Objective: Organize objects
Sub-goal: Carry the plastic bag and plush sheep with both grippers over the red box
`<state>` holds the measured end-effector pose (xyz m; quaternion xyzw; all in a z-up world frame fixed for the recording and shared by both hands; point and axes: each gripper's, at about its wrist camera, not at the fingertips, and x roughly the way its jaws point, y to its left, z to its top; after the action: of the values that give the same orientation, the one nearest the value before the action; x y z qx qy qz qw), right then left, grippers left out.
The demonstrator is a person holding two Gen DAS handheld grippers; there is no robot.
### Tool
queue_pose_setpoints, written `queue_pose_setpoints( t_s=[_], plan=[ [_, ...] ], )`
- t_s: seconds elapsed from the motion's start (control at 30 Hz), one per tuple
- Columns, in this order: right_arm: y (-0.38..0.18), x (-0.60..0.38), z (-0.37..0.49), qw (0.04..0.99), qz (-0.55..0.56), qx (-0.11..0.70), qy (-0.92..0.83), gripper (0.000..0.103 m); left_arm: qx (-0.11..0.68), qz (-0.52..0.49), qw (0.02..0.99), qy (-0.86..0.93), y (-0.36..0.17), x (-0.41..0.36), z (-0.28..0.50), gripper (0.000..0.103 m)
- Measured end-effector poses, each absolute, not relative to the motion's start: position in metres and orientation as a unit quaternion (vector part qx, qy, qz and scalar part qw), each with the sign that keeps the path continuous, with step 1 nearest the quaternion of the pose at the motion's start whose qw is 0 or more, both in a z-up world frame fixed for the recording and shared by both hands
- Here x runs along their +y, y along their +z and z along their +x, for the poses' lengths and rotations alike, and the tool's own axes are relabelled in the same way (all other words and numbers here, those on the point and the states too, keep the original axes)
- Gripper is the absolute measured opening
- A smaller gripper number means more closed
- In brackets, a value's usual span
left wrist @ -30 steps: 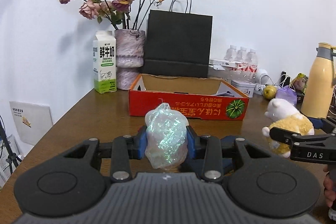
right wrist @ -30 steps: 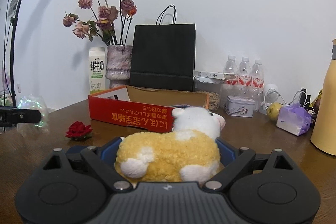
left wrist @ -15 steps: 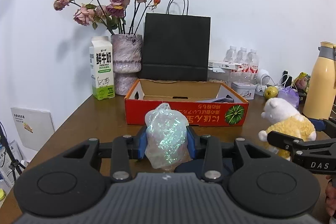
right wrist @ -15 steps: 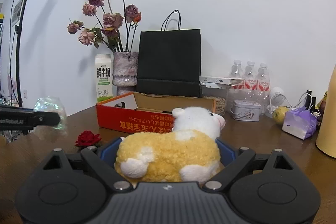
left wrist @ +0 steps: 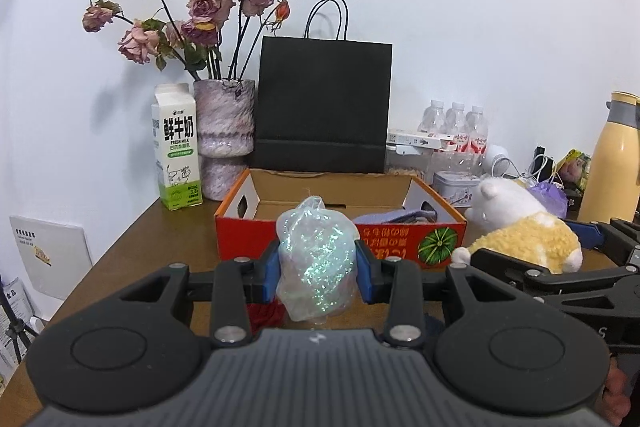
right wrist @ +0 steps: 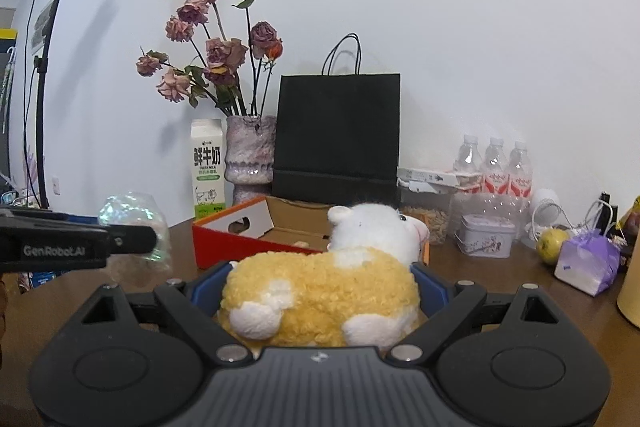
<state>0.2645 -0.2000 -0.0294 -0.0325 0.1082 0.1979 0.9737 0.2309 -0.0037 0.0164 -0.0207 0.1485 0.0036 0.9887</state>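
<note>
Box [left wrist: 340, 239]: one, red cardboard, open top, on the table [left wrist: 132, 251] just in front of the black bag [left wrist: 324, 111]. Stiff walls, light, something purple-blue already inside at its right end. Likely the drop spot for both held items.

Plush [right wrist: 320, 287]: one, yellow-and-white sheep-like toy, pinched across its body by the right gripper [right wrist: 320, 291], jaws spread wide around it, blue pads pressing the fleece on both sides. Held off the table, near the box's right front corner. Soft, light, squashy, so it will compress and can't break; the fuzzy body gives good friction. Mid-body is the right place to hold, since head or legs would flop.

Pouch [left wrist: 316, 263]: one, clear plastic bag stuffed with iridescent shreds, clamped by the left gripper [left wrist: 318, 269], jaws close together and squeezing its middle. It hangs in front of the box's front wall, off the table. Very light, crinkly, slippery film; it deforms and could slide out if the squeeze eases. The waist grip looks fine; the knotted top is an alternative.

Other counts, big to small:
- vase [left wrist: 224, 139] of dried roses: one
- thermos [left wrist: 612, 155]: one
- milk carton [left wrist: 176, 151]: one
- water bottles [right wrist: 496, 163]: three
- tin [right wrist: 486, 235]: one
- red item under the left gripper: one, mostly hidden
</note>
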Motion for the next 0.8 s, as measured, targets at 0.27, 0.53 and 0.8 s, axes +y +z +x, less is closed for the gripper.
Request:
queue_pose_setpoints(
  t_s=[0.27,0.53,0.8],
  plan=[
    [-0.02,-0.19,0.283,0.972,-0.035,0.106,0.205,0.093,0.153,-0.029,0.988,0.013,0.025,-0.005,0.261,0.038],
    [-0.016,-0.181,0.305,0.973,-0.034,0.104,0.203,0.093,0.151,-0.044,0.987,0.02,0.03,-0.004,0.286,0.038],
    [-0.014,-0.175,0.331,0.974,-0.027,0.103,0.201,0.093,0.14,-0.05,0.989,0.024,0.037,-0.002,0.306,0.038]
  ],
)
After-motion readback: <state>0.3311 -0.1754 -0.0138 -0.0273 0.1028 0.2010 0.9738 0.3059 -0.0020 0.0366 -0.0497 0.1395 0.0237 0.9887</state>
